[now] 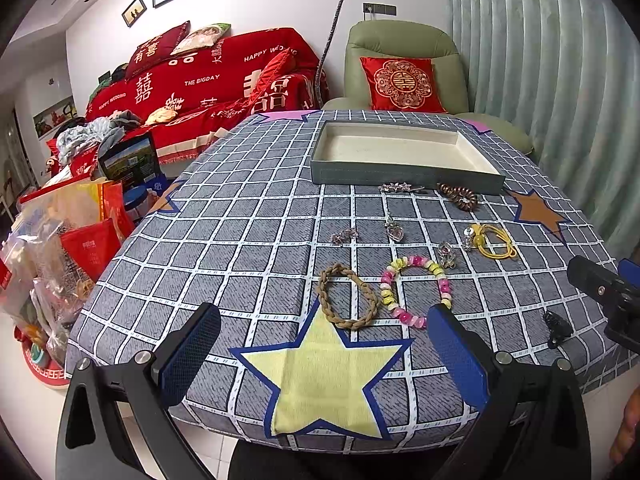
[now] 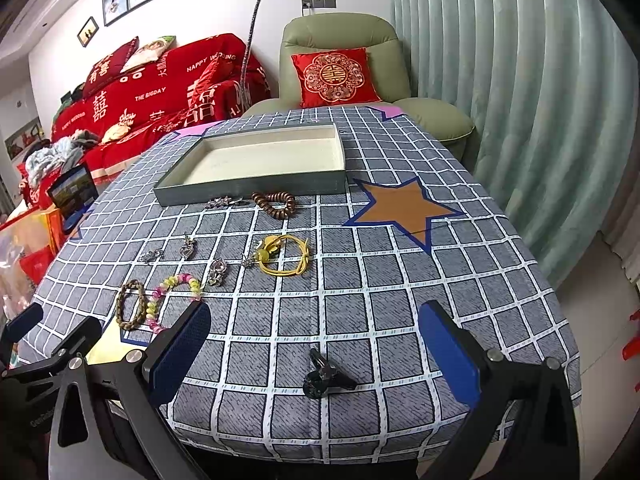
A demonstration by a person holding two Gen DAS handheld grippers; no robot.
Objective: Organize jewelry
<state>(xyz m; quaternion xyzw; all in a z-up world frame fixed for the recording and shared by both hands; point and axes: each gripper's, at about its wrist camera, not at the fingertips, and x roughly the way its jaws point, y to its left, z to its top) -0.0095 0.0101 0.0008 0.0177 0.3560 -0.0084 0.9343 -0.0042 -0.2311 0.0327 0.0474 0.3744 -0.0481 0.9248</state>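
An empty grey tray (image 1: 400, 178) (image 2: 248, 192) with a cream lining stands at the far side of the table. Jewelry lies in front of it: a brown braided bracelet (image 1: 347, 296) (image 2: 130, 306), a pink and yellow bead bracelet (image 1: 416, 286) (image 2: 176, 294), a yellow cord piece (image 1: 494, 240) (image 2: 282, 258), a brown spiral hair tie (image 1: 458, 196) (image 2: 276, 203), several silver pieces (image 1: 390, 230) (image 2: 187, 249). A black clip (image 2: 326, 376) (image 1: 556, 326) lies between my right fingers. My left gripper (image 1: 324, 344) and right gripper (image 2: 316, 342) are open and empty above the near edge.
The table wears a grey checked cloth (image 1: 240, 240) with star patches. A green armchair (image 1: 404, 64) and curtain stand behind it, a red sofa (image 1: 208, 84) at back left. Bags (image 1: 60, 248) crowd the floor at left. My right gripper shows in the left wrist view (image 1: 608, 296).
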